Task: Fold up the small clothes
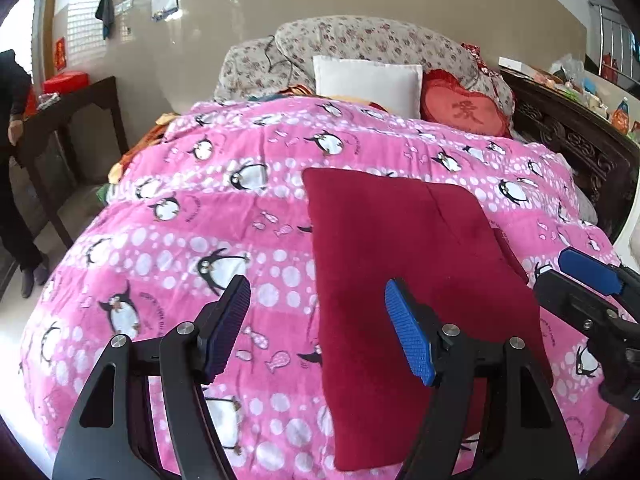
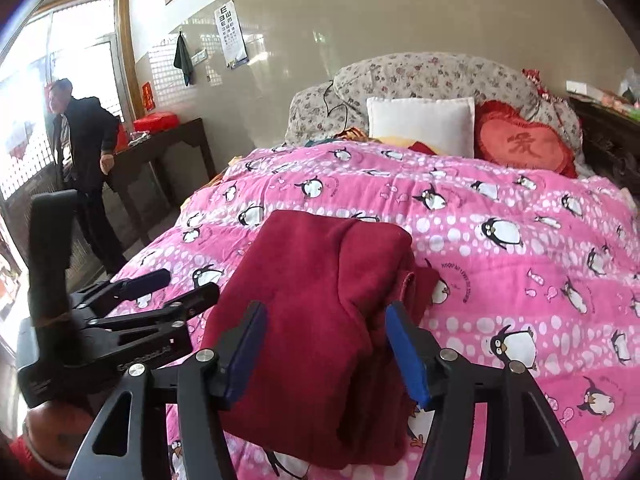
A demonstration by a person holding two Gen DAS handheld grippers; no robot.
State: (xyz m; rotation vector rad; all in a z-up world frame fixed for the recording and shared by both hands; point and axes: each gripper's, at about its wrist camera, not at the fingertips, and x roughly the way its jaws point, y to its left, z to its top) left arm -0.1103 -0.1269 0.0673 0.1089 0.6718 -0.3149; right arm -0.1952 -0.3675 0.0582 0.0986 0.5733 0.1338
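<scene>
Both fingers pairs gape empty: left gripper [image 1: 318,328] beside folded red garment [image 1: 400,280], right gripper [image 2: 326,346] seemingly just above it.

Walls: glossy beige tiles [image 2: 360,32], an eye chart [image 2: 230,36] and a dark cloth [image 2: 183,60] hanging there.
Bed: pink penguin quilt [image 1: 180,220] — floral bedding [image 1: 360,40], white pillow [image 1: 368,80], red heart cushion [image 1: 464,114] at the head.
Furniture: dark wooden table [image 2: 160,148] beside a bright window [image 2: 60,60]; carved dark sideboard [image 1: 580,148].
Person: dark clothes [image 2: 86,152] — standing by the table.
</scene>
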